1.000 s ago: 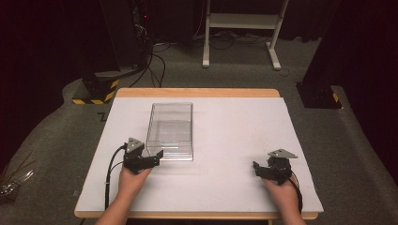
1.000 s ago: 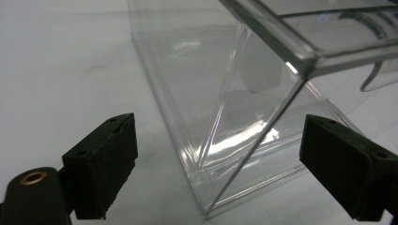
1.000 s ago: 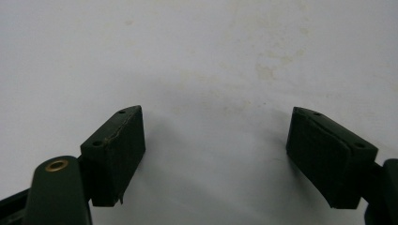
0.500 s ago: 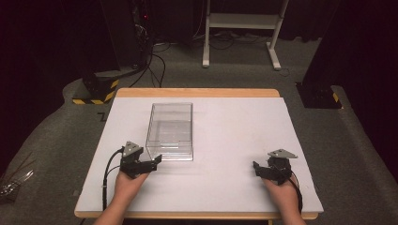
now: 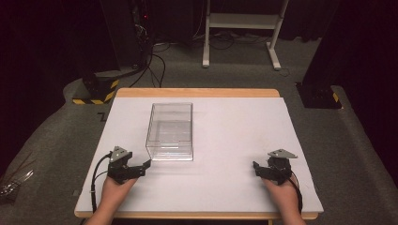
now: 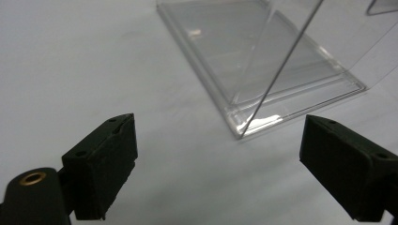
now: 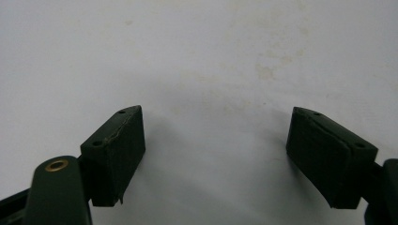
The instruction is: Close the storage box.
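A clear plastic box (image 5: 170,132) stands on the white table top (image 5: 225,140), left of the middle. In the high view my left gripper (image 5: 143,165) lies just off the box's near left corner, jaws apart and pointing toward it. Seen from the left gripper view, the box's near corner (image 6: 244,131) sits ahead of the left gripper (image 6: 218,154), with bare table between the open jaws. My right gripper (image 5: 256,168) rests near the front right of the table. Its jaws stand open over blank white surface in the right gripper view (image 7: 216,154).
A wooden strip (image 5: 197,93) edges the table's far side. Beyond it are a black and yellow striped base (image 5: 96,89), cables on the grey floor (image 5: 155,65) and a white stand (image 5: 239,23). A dark block (image 5: 319,96) sits at the far right.
My left gripper has slid back toward the table's front and a little left, away from the box's near edge. The right gripper has stayed put.
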`<state>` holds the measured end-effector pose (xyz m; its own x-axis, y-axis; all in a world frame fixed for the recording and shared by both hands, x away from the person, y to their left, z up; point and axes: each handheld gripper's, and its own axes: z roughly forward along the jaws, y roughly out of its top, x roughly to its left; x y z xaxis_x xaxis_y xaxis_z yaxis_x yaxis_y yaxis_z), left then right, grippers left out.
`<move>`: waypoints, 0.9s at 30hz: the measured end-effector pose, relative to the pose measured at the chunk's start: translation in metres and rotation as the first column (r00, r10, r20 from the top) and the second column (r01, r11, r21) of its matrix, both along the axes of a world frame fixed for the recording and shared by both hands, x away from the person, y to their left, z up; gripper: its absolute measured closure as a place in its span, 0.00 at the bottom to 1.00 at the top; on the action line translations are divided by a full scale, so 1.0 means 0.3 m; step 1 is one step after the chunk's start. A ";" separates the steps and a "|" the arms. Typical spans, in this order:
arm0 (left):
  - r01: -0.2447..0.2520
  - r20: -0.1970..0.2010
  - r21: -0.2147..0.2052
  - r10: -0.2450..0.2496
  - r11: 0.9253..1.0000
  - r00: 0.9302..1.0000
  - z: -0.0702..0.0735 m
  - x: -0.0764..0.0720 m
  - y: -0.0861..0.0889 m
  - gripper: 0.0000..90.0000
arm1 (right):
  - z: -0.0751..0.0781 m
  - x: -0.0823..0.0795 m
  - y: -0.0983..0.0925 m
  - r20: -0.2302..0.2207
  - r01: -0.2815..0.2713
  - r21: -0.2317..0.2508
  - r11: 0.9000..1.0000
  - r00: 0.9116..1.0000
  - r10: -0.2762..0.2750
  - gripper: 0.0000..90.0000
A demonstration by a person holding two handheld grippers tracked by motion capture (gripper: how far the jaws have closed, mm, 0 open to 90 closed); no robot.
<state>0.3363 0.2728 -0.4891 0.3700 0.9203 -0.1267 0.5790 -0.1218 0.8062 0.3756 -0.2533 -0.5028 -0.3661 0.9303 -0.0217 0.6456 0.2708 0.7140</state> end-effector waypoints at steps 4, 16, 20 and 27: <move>-0.036 -0.028 0.006 0.036 0.999 0.999 -0.032 -0.008 0.065 0.13 | 0.000 0.000 0.000 0.000 0.000 0.000 1.000 1.000 0.000 0.22; -0.136 -0.099 0.128 0.149 0.982 0.984 -0.047 -0.021 0.193 0.11 | 0.000 0.000 0.000 0.000 0.000 0.000 1.000 1.000 0.000 0.22; -0.139 -0.108 0.185 0.161 0.973 0.981 -0.058 -0.014 0.177 0.10 | 0.000 0.000 0.000 0.000 0.000 0.000 1.000 1.000 0.000 0.22; -0.131 -0.092 0.189 0.151 0.973 0.984 -0.060 -0.019 0.168 0.13 | 0.000 0.000 0.000 0.001 0.000 0.000 1.000 1.000 0.000 0.22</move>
